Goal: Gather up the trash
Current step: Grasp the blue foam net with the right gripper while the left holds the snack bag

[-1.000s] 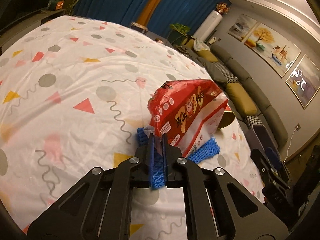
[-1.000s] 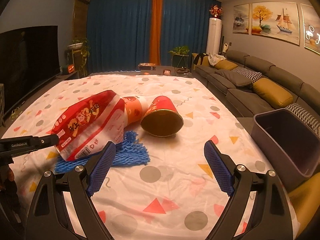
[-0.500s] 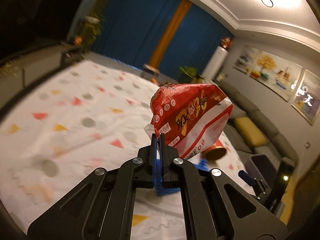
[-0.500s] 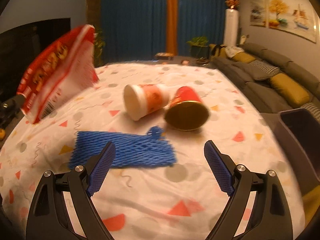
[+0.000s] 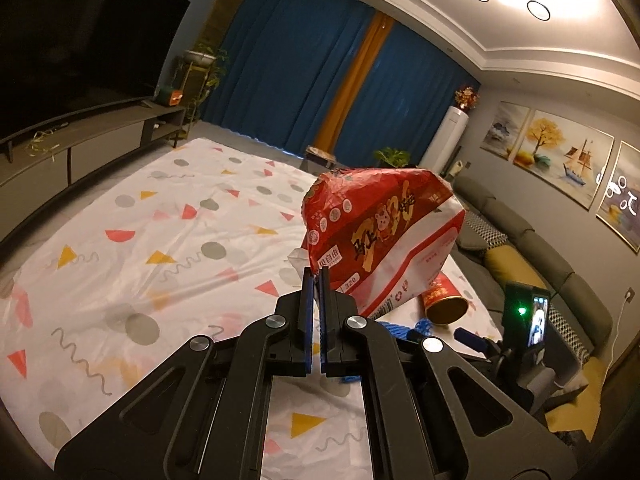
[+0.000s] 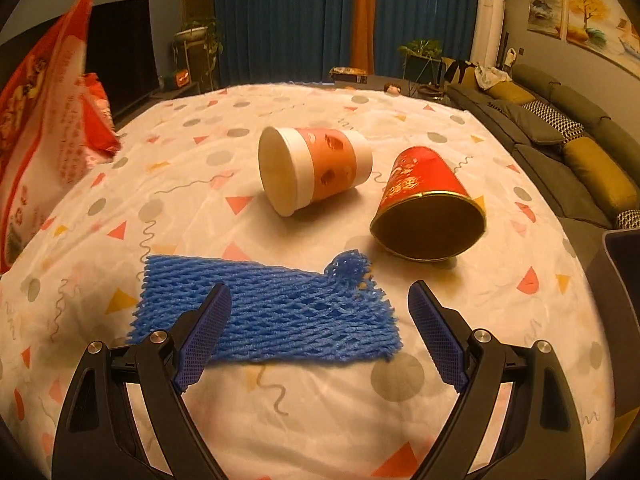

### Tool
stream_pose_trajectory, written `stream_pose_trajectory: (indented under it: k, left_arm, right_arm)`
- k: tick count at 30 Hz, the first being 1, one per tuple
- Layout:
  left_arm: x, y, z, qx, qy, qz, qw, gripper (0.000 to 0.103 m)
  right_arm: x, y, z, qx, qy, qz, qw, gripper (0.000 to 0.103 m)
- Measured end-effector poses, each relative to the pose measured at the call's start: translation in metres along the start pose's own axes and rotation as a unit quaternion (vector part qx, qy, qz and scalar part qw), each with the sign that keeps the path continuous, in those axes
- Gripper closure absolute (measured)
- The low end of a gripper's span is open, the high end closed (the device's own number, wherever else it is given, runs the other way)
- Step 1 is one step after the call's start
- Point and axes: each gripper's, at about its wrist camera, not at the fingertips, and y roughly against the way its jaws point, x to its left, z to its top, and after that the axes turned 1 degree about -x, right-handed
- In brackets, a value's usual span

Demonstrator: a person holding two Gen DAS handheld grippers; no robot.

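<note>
Pinching red snack bag [image 5: 380, 236] in left gripper [image 5: 316, 276], white cup [image 6: 312, 168] seen rightward only

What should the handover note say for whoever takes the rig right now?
Left gripper: shut on the red bag, lifted off the table.
Right gripper: open, empty, over the blue net.
On the table: blue net lying flat, white cup and red cup both on their sides.
Bin at the right edge.
Done: bag picked up.
Left: bin the bag, then net and both cups.

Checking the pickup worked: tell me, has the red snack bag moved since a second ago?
Yes. The red snack bag rose off the patterned sheet, clear of the blue foam net.
</note>
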Motion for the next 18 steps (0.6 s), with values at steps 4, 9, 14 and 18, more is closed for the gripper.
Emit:
stream_pose_trajectory:
  k: [4,9,14,18]
  left_arm:
    - [0.001,0.003,-0.001,-0.003,-0.002,0.003,1.0000,0.102]
    - [0.000,0.006,-0.003,-0.003,-0.003,0.005,1.0000,0.102]
    - [0.001,0.007,-0.003,0.000,-0.001,0.005,1.0000,0.102]
    - [0.001,0.008,-0.005,0.001,0.001,0.005,1.0000,0.102]
  right_arm:
    - [0.000,-0.009,0.001,0.011,0.001,-0.001,1.000,0.016]
    - [0.002,-0.018,-0.001,0.023,0.005,-0.004,1.000,0.016]
    - [0.002,-0.028,-0.001,0.045,0.004,-0.005,0.999,0.016]
    - [0.001,-0.032,-0.001,0.056,0.001,0.003,0.998,0.017]
